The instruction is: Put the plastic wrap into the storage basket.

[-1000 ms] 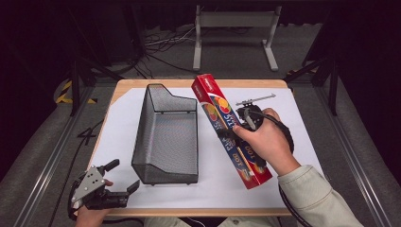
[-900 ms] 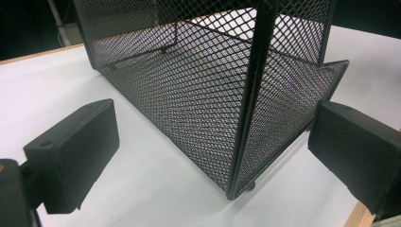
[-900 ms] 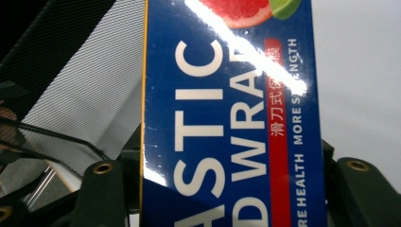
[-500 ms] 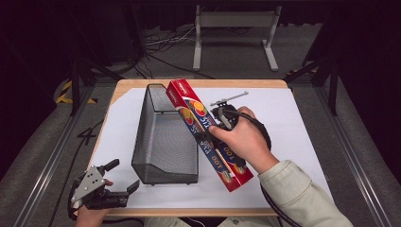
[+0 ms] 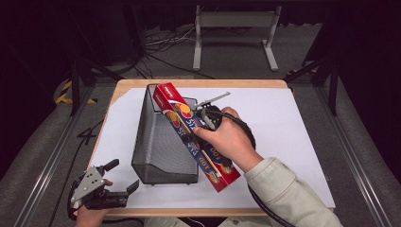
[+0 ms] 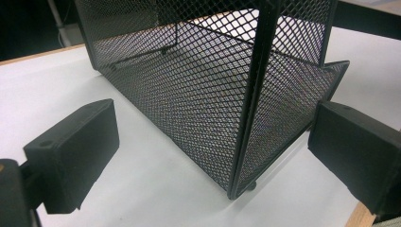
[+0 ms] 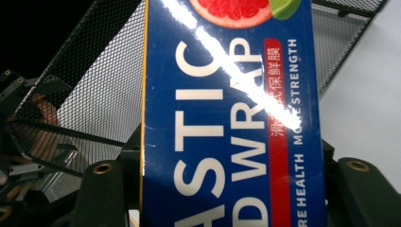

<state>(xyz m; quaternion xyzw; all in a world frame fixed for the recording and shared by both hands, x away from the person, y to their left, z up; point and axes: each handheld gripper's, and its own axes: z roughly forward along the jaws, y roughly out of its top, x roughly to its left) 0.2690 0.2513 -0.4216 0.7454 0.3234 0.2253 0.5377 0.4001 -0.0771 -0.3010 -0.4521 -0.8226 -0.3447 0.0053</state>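
Note:
A long red and blue plastic wrap box (image 5: 176, 112) hangs tilted over the right wall of a black mesh basket (image 5: 161, 151), its far end above the basket's back. My right gripper (image 5: 196, 135) is shut on the box's middle, with a hand wrapped over it. In the right gripper view the box (image 7: 227, 118) runs between the two jaws of the right gripper (image 7: 231, 189), with the basket (image 7: 94, 94) beneath. My left gripper (image 5: 124, 175) rests open at the table's front left corner. From there the left gripper (image 6: 215, 151) faces the basket's near corner (image 6: 203, 94), holding nothing.
A white sheet (image 5: 293, 142) covers the wooden table, bare to the right of the box. A metal stand (image 5: 234, 21) and cables lie on the floor beyond the far edge.
My right gripper has carried the box leftward from the white sheet until it overlaps the basket. The left gripper has stayed put.

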